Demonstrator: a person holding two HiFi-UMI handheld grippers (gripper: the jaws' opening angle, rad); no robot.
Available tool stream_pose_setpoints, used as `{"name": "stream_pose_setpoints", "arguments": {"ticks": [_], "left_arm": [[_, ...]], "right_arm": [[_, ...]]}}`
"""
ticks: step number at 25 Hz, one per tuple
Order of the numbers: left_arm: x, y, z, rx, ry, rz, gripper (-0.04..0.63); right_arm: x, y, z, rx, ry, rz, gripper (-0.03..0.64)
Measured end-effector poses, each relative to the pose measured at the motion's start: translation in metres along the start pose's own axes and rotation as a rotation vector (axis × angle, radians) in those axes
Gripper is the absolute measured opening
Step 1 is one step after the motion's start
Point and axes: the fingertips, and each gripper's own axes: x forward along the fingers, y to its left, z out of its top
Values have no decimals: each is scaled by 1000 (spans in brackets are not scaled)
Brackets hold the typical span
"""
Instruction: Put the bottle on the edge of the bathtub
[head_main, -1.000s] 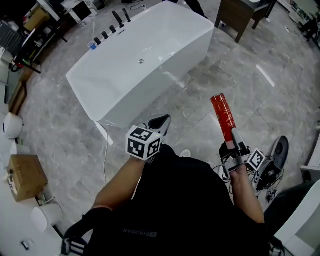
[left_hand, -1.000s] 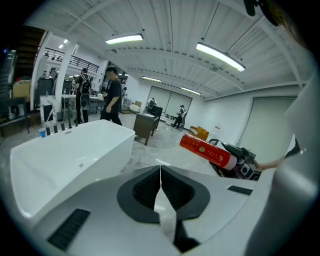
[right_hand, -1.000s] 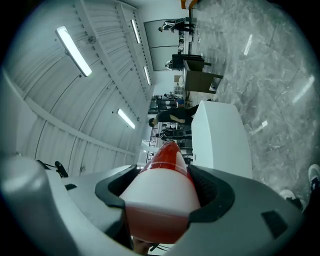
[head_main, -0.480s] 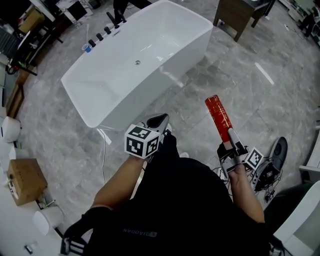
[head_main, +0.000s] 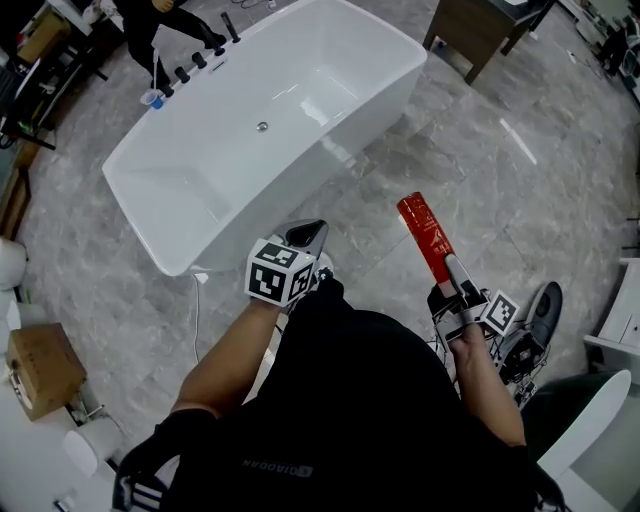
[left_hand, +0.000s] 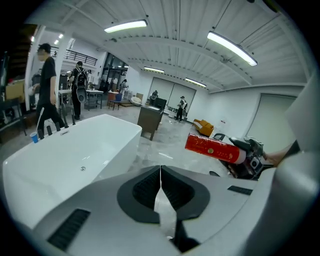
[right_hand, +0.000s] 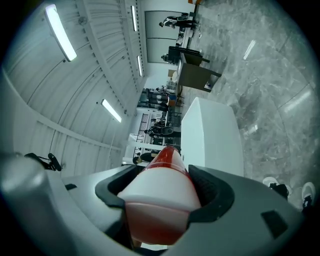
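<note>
The right gripper (head_main: 449, 276) pinches a red bottle (head_main: 424, 230) by its white end, and in the right gripper view the jaws press against both sides of that white part (right_hand: 161, 196). The bottle's red body sticks out beyond the jaw tips, pointing toward the white bathtub (head_main: 345, 140). It is in the air over the grey tiled floor (head_main: 520, 190), well apart from the tub's rim. The left gripper (head_main: 306, 236) is held near the tub's near corner. Its jaws are pressed together with nothing between them (left_hand: 160, 174). In the left gripper view the bottle (left_hand: 210, 147) shows off to the right.
</note>
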Motion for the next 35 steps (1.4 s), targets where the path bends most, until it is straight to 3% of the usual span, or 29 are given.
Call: {"name": "stream_pose_setpoints", "arguments": {"ticks": [12, 17, 20, 24, 31, 35], "left_arm": [[46, 77, 15, -10, 69, -37, 18], [60, 95, 10, -9, 109, -58, 18], [67, 103, 6, -26, 126, -59, 18], [79, 110, -8, -55, 164, -46, 18], [114, 120, -25, -154, 202, 26, 18], [131, 119, -48, -213, 233, 71, 18]], "right_arm": [[87, -52, 25, -6, 37, -143, 322], [121, -89, 30, -55, 86, -262, 322], [141, -109, 31, -103, 151, -345, 322], [171, -137, 30, -101, 221, -388, 322], [193, -237, 33, -142, 404, -567, 322], [200, -289, 25, -277, 590, -632, 322]]}}
